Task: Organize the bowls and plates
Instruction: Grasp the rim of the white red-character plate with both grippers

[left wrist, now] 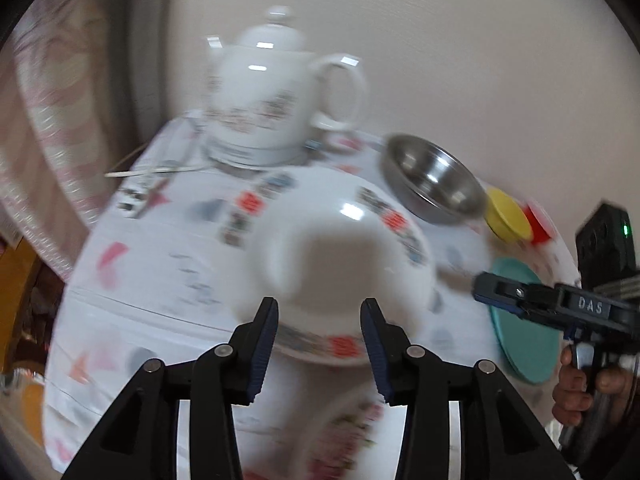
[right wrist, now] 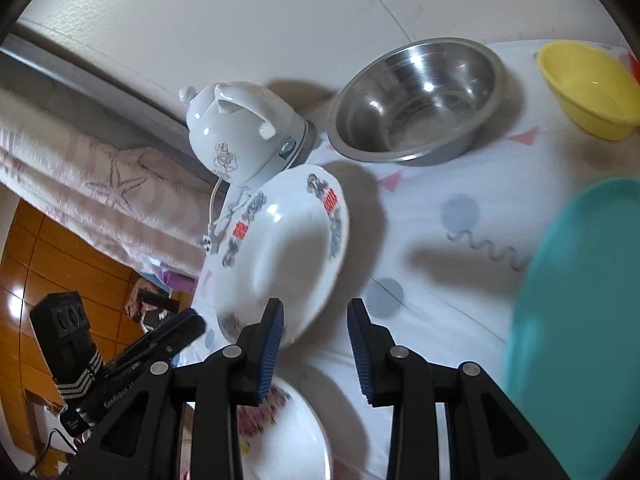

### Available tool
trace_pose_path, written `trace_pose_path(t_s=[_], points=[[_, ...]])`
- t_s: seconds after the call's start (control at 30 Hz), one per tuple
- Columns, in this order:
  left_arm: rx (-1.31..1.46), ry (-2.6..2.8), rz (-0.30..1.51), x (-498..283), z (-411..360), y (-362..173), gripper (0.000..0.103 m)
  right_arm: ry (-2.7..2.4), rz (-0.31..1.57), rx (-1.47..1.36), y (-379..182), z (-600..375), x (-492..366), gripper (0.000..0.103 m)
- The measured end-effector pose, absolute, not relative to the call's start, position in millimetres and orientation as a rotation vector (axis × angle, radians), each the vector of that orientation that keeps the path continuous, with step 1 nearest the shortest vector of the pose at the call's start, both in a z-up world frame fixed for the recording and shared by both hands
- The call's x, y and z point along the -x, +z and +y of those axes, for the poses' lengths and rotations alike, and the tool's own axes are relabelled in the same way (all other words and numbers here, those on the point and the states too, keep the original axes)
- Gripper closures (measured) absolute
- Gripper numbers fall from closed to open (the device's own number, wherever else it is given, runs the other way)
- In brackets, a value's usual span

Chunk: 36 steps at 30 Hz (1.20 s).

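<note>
Left gripper (left wrist: 319, 344): jaws part open, nothing between pads. Right gripper (right wrist: 316, 350): jaws part open, empty. White patterned bowl (left wrist: 340, 256) on cloth (left wrist: 160, 264), ahead of both grippers, kettle (left wrist: 272, 96) behind it. Steel bowl (right wrist: 416, 100) beside kettle, yellow bowl (right wrist: 592, 88) further right. Teal plate (right wrist: 580, 320) near right edge. Floral plate (right wrist: 280, 432) below grippers, possibly touching bowl; blur hides it.
</note>
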State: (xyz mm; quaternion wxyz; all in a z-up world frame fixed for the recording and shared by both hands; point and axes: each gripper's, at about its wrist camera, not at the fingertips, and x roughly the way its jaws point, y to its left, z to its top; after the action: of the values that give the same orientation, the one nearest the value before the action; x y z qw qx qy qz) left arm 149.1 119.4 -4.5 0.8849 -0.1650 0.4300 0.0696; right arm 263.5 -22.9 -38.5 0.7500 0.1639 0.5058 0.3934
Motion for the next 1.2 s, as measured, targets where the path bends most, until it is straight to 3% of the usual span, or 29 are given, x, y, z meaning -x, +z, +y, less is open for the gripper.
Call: trace_pose_path(t_s=[0.37, 0.83, 1.2], points=[[0.443, 0.187, 0.937, -167.0, 202.3, -30.6, 0.059, 0.760, 1.164, -0.400, -52.7, -0.3, -288.2, 0.069], [0.423, 0.032, 1.010, -221.5, 194.8, -59.4, 0.065, 0.757, 1.228, -0.359, -71.2, 29.1, -298.8, 0.081], [0.449, 0.043, 1.022, -215.1, 187.2, -67.5, 0.071, 0.752, 1.217, -0.256, -67.8, 32.6, -295.4, 0.079]])
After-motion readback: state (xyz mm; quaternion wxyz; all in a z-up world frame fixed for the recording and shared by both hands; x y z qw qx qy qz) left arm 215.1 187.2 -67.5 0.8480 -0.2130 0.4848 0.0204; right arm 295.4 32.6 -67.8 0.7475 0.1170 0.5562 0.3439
